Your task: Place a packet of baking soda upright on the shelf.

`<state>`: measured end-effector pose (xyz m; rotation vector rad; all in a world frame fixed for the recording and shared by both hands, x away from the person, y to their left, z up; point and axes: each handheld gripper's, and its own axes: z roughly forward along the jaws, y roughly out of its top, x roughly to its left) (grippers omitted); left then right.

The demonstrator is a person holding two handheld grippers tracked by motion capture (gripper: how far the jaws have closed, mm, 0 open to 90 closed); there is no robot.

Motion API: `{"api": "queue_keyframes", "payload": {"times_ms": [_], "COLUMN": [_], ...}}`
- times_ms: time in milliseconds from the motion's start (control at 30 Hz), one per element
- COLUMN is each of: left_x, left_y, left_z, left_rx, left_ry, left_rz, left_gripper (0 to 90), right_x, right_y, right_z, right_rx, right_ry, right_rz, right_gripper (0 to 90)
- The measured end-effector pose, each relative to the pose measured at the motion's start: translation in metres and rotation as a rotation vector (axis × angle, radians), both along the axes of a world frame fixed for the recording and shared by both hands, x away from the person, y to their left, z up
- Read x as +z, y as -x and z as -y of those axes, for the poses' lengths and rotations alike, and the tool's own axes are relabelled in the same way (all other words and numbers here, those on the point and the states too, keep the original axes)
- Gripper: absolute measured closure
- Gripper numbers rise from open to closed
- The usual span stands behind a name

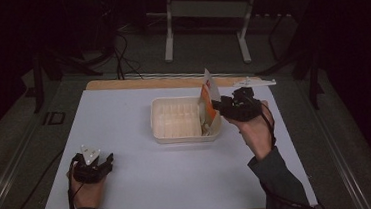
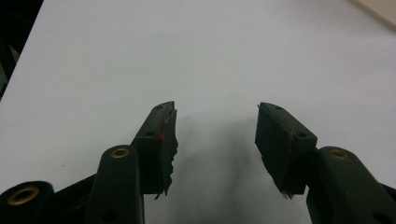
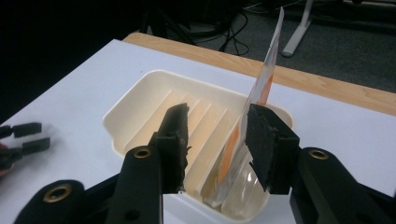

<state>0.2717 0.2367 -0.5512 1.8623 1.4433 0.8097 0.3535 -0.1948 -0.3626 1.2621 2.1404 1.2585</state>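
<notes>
A cream tray (image 1: 174, 116) sits on the white mat (image 1: 144, 178) toward the far right part of the table, its floor ribbed with raised ridges. In the tray's right end stands a packet (image 1: 208, 100), orange and white with a clear lower part, leaning against the tray's right wall with its top edge poking well above the rim. In the right gripper view the packet (image 3: 254, 116) rises slantwise from the near right corner of the tray (image 3: 140, 100), its clear bottom resting on the tray floor; the rest of the tray holds nothing else that can be made out. The right gripper (image 1: 219, 105) hangs at the tray's right edge, held in the person's hand (image 1: 255, 129). Its jaws are parted: in its own view the right gripper (image 3: 217, 140) has the packet standing between them, close against the inner face of the right-side pad, with a clear gap to the left-side pad, so the packet is not clamped. Whether the right-side pad actually touches the packet cannot be told. The left gripper (image 1: 94, 167) rests low over the mat near the table's near left corner, well apart from the tray; in its own view the left gripper (image 2: 215, 140) has its jaws spread wide over bare mat, with nothing between them.
</notes>
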Motion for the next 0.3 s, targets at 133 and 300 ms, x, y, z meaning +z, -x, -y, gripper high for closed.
{"api": "queue_keyframes", "payload": {"times_ms": [133,300], "left_x": [0.0,0.0], "left_y": [0.0,0.0], "left_z": [0.0,0.0], "left_rx": [0.001,0.01], "left_ry": [0.0,0.008], "left_rz": [0.003,0.004], "left_gripper": [47.7,47.6], "right_x": [0.0,-0.003], "right_y": [0.01,0.025], "right_z": [0.005,0.018], "right_rx": [0.026,0.038], "right_ry": [0.01,0.008], "right_rz": [-0.014,-0.014], "right_gripper": [58.6,57.6]}}
